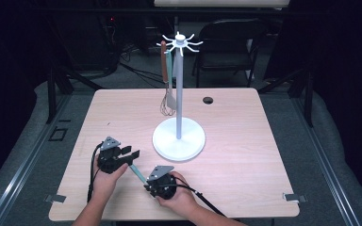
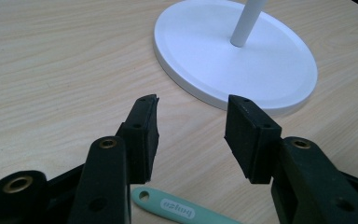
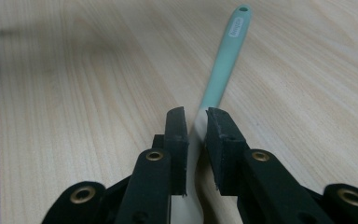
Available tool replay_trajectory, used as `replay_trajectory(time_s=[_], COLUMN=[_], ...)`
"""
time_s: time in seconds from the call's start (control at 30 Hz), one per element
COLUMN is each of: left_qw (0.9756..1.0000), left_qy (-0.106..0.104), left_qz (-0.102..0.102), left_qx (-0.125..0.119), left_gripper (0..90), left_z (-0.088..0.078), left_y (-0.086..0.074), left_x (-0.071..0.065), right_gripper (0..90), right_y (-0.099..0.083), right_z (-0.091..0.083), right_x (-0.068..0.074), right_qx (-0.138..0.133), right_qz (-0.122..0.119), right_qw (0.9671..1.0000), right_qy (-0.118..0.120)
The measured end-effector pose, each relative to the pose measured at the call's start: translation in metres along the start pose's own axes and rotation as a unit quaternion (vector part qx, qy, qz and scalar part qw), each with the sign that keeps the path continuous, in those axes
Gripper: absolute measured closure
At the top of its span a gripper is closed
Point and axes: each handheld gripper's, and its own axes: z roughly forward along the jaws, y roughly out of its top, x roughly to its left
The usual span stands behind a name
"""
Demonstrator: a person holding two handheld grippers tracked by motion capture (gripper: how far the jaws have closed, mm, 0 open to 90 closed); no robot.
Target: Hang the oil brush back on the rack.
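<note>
Right gripper (image 3: 196, 116): your jaws straddle the neck of the mint-green silicone spatula with the pale blade (image 3: 223, 60), a thin gap showing on each side, so you're not clamped on it. No earlier view to compare. The spatula lies flat on the light wood-grain table (image 1: 245, 165) between your two hands, with the hole end of the handle toward the left gripper (image 2: 191, 128). That one is wide apart, empty, hovering just above the handle tip.

Handling, my read: light, so weight is no issue. The handle looks stiff enough, but the blade end will likely flex, so don't grip there. A smooth silicone surface may slip or rotate in the pads. Clamp at the neck where you are, or slightly up the handle, squarely across the narrow width.

The white metal utensil stand with a round base (image 1: 178, 139) sits just beyond, with a wire whisk with a brown handle (image 1: 166, 80) hanging from one hook. The hole in the handle looks like the hanging point; keep it free.
</note>
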Motion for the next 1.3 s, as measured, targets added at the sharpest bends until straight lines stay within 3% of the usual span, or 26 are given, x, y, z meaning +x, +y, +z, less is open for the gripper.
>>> replay_trajectory(time_s=[0.2, 0.33, 0.63, 0.83, 1.07, 1.3], left_qw=[1.0000, 1.0000, 1.0000, 0.9999, 0.9999, 0.9997], left_qy=[-0.001, 0.000, -0.001, -0.004, -0.009, -0.020], left_qz=[0.001, 0.000, 0.004, 0.009, 0.009, 0.004], left_qx=[0.001, -0.001, 0.001, 0.007, 0.008, 0.008], left_gripper=[53.9, 53.9, 53.9, 53.9, 53.9, 53.9], left_z=[0.000, 0.000, 0.000, 0.004, 0.006, 0.010], left_y=[0.000, 0.000, 0.000, -0.001, -0.001, -0.003], left_x=[0.000, 0.000, -0.002, -0.007, -0.010, -0.015], right_gripper=[80.7, 82.6, 82.9, 83.0, 82.9, 82.3], right_y=[-0.001, -0.005, -0.035, -0.055, -0.070, -0.073], right_z=[-0.001, -0.009, -0.050, -0.077, -0.095, -0.096], right_x=[0.000, -0.007, -0.042, -0.058, -0.061, -0.059], right_qx=[-0.005, 0.001, 0.005, 0.008, 0.011, 0.005], right_qz=[0.013, 0.014, 0.043, 0.050, 0.055, 0.053], right_qw=[0.9999, 0.9999, 0.9986, 0.9978, 0.9973, 0.9972], right_qy=[-0.002, -0.008, -0.030, -0.044, -0.048, -0.052])
